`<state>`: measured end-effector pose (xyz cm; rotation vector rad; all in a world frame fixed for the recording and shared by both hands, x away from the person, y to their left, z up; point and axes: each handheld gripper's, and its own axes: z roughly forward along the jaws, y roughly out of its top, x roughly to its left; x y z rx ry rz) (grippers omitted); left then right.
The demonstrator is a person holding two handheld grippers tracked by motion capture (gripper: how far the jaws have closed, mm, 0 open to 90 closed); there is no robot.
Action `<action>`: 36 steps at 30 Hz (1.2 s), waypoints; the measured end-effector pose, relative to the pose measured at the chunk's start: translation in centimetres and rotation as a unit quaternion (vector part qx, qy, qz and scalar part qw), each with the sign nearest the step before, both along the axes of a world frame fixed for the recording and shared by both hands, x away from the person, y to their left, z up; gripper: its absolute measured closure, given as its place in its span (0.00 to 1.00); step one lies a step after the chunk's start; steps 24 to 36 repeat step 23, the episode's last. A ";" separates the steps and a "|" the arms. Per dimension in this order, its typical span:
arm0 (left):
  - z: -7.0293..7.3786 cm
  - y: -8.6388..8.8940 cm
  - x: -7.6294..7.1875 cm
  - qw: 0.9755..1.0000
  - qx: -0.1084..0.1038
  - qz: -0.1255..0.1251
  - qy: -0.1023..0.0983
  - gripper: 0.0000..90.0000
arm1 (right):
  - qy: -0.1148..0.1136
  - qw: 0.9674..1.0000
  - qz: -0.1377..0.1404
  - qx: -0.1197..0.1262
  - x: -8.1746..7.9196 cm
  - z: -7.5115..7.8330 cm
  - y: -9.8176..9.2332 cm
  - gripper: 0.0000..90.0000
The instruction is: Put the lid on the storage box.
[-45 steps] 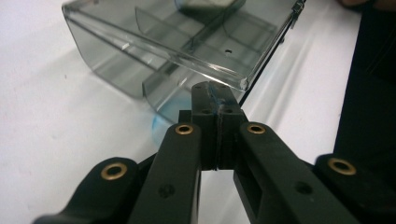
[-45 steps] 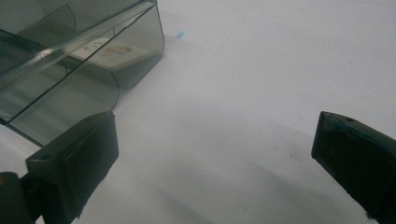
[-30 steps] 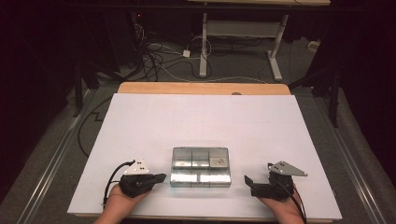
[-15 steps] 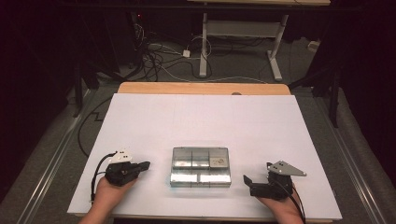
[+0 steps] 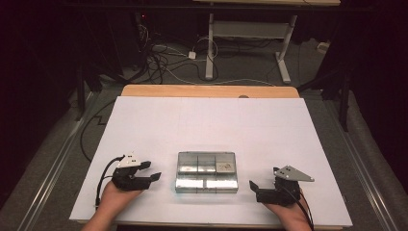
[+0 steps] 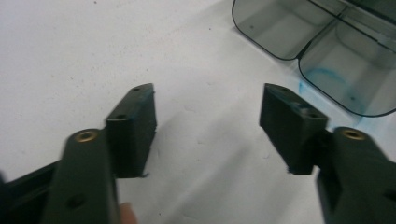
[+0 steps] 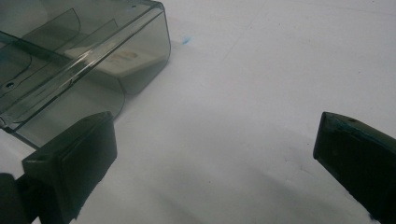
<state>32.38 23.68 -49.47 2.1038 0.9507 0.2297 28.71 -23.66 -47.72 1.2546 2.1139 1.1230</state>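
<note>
A clear, smoke-tinted plastic compartment box (image 5: 207, 172) lies near the front of the white table sheet (image 5: 211, 120), between both grippers and touched by neither. The left gripper (image 5: 153, 172) has just been opening; its jaws stand apart over bare sheet. The right gripper (image 5: 252, 185) is spread wide and holds nothing. In both gripper views the box is cut off at the frame edge, and its contents are hard to make out.

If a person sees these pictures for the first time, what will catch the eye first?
The clear compartment box lies open near the front edge of the white table. The left gripper and right gripper flank it, jaws open and empty; the left jaws have just been opening.
</note>
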 end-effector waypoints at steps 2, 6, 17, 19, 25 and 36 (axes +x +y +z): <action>0.0 0.0 0.1 1.000 -0.004 0.005 -0.001 0.24 | -0.001 1.000 0.000 0.001 0.0 0.0 0.0 0.00; 0.2 0.2 0.1 1.000 -0.020 0.013 -0.017 0.09 | -0.003 1.000 0.002 0.003 -0.1 0.0 0.0 0.00; 0.1 0.0 0.2 0.999 -0.031 0.009 -0.023 0.00 | -0.008 1.000 0.001 0.009 -0.3 0.1 0.1 0.00; 0.1 0.0 0.2 0.999 -0.032 0.010 -0.023 0.00 | -0.005 1.000 0.001 0.008 -0.2 0.1 0.1 0.00; 0.1 0.0 0.1 0.999 -0.031 0.009 -0.025 0.00 | -0.008 1.000 0.005 0.008 -0.2 0.1 0.2 0.00; 0.1 0.0 0.1 0.999 -0.031 0.009 -0.025 0.00 | -0.008 1.000 0.005 0.008 -0.2 0.1 0.2 0.00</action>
